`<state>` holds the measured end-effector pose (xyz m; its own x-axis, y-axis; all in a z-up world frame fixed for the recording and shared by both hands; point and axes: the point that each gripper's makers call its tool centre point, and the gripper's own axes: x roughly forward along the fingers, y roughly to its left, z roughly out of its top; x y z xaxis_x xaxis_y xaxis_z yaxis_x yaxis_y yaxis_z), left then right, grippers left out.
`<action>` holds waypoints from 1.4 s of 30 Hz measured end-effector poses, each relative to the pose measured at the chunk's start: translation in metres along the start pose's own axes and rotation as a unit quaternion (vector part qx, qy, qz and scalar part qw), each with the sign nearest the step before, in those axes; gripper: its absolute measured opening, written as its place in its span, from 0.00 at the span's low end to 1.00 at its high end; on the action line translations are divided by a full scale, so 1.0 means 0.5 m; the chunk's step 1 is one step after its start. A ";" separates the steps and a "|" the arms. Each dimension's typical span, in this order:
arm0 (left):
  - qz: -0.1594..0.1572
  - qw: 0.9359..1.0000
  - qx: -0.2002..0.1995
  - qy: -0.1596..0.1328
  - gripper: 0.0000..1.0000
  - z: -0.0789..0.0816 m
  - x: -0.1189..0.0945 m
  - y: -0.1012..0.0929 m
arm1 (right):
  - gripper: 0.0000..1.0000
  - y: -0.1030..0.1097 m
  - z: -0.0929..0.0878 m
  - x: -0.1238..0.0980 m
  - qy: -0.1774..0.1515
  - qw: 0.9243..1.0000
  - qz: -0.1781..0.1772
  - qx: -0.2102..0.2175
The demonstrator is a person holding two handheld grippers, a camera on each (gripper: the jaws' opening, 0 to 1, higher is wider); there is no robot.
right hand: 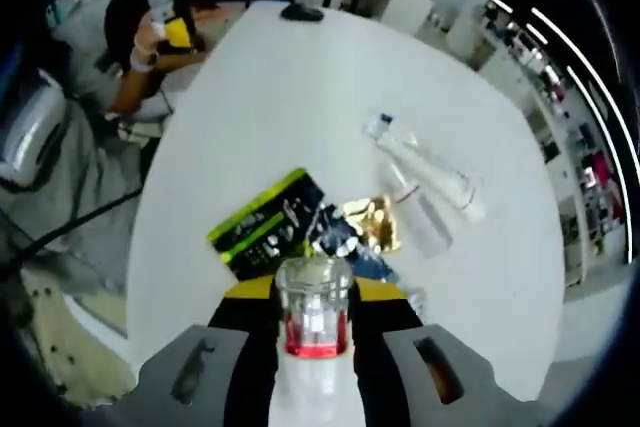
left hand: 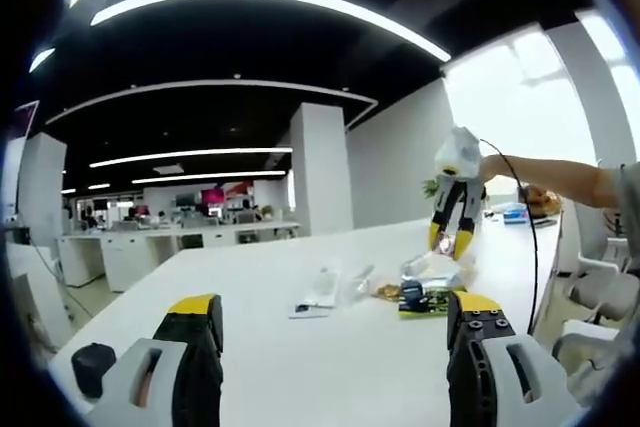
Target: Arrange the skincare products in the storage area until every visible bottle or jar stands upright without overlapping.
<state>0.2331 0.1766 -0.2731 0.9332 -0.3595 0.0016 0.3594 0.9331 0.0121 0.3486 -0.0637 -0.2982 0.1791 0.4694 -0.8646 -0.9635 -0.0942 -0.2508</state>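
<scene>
Right tool: closed on a clear bottle with red liquid low in its body, gripped between the yellow-tipped jaws, cap end pointing forward along the jaws and away from the camera. Held above the white tabletop, over the near edge of the product cluster.

Product cluster, right gripper view: just ahead of and below the held bottle. Dark packet with green edge lying flat; gold foil sachet touching its far side; two clear tubes lying on their sides beyond, side by side or slightly overlapping, long axes running diagonally away to the right. None of these upright.

Governing relation: bare tabletop open to the left of the cluster and beyond it; held bottle's long axis along the jaws, so likely needs tipping cap-up before set-down on a bare patch clear of the packets.

Left tool: jaws wide apart, nothing between them, hovering low over the near tabletop. Cluster well ahead and to the right of it. Right tool seen across the tabletop, hanging jaws-down just above that cluster, on a person's outstretched arm.

Nearer hand: right, directly over the cluster; left well apart.

Small black object at the near left tabletop edge; identity unclear.
</scene>
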 end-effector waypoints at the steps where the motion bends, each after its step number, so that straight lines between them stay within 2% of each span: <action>1: 0.000 1.000 0.000 0.000 0.95 0.000 0.000 0.000 | 0.26 -0.003 0.000 -0.009 -0.008 1.000 -0.005 0.005; 8: 0.000 1.000 0.001 0.006 0.95 -0.006 0.003 0.001 | 0.26 -0.022 -0.016 -0.057 -0.048 0.998 -0.022 0.031; 14: -0.003 1.000 0.003 0.010 0.95 -0.011 0.008 -0.006 | 0.26 -0.047 -0.029 -0.101 -0.090 0.993 -0.044 0.068; 19: -0.009 1.000 0.005 0.015 0.95 -0.016 0.011 -0.014 | 0.26 -0.066 -0.029 -0.129 -0.157 0.980 -0.066 0.104; 20: -0.009 1.000 0.005 0.015 0.95 -0.016 0.011 -0.015 | 0.26 -0.065 -0.031 -0.129 -0.161 0.979 -0.065 0.110; 22: -0.010 1.000 0.004 0.016 0.95 -0.016 0.012 -0.015 | 0.26 -0.071 -0.030 -0.133 -0.187 0.974 -0.069 0.111; 28: -0.008 1.000 0.002 0.016 0.95 -0.018 0.012 -0.012 | 0.26 -0.064 -0.048 -0.147 -0.215 0.966 -0.080 0.119; 30: -0.009 1.000 0.002 0.016 0.95 -0.018 0.011 -0.013 | 0.26 -0.062 -0.054 -0.156 -0.234 0.961 -0.089 0.119; 38: -0.016 1.000 0.004 0.020 0.95 -0.023 0.016 -0.025 | 0.26 -0.064 -0.083 -0.179 -0.262 0.949 -0.098 0.143; 42: -0.020 0.999 0.003 0.024 0.95 -0.029 0.019 -0.031 | 0.26 -0.069 -0.093 -0.184 -0.293 0.934 -0.106 0.174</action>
<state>0.2366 0.1586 -0.2876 0.9172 -0.3956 -0.0473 0.3968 0.9177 0.0182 0.3746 -0.1444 -0.2302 0.3322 0.8545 -0.3994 -0.9432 0.2989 -0.1450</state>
